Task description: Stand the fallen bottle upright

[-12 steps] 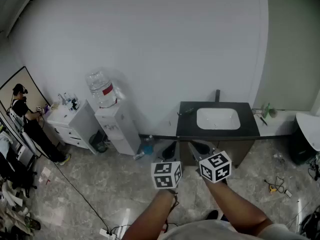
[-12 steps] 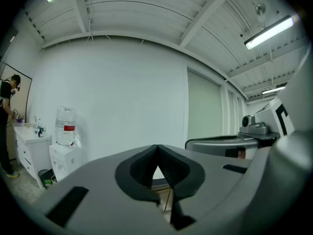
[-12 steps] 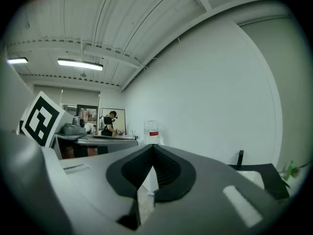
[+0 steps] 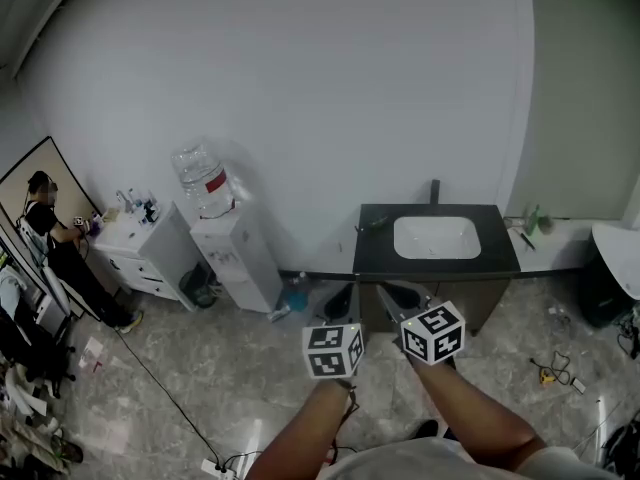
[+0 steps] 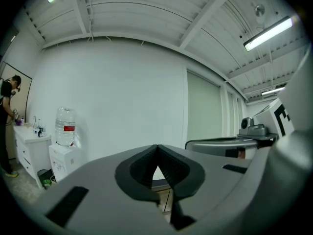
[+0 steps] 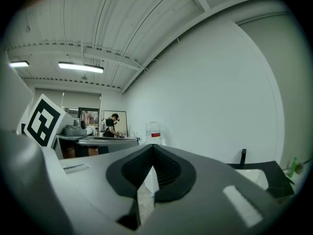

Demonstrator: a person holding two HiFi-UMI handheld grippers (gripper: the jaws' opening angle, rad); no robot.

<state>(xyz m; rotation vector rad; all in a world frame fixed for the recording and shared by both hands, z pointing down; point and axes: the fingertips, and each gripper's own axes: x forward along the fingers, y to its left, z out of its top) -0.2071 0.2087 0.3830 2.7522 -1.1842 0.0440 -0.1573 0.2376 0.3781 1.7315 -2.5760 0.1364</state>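
Both grippers are held level in front of me, side by side and well short of the black counter (image 4: 372,253) with its white basin (image 4: 436,236). My left gripper (image 4: 340,300) is shut with nothing in it; its jaws meet at the tip (image 5: 157,148). My right gripper (image 4: 396,294) is also shut and empty (image 6: 151,149). A small greenish thing (image 4: 374,223) lies on the counter's left end; it is too small to tell what it is. A green bottle (image 4: 533,220) stands upright on the white ledge to the right, also seen in the right gripper view (image 6: 294,167).
A water dispenser (image 4: 236,253) with a big jug (image 4: 203,179) stands left of the counter, and a bluish container (image 4: 293,296) sits on the floor beside it. Further left a person (image 4: 55,253) works at a white cabinet (image 4: 140,243). Cables (image 4: 160,388) cross the marble floor.
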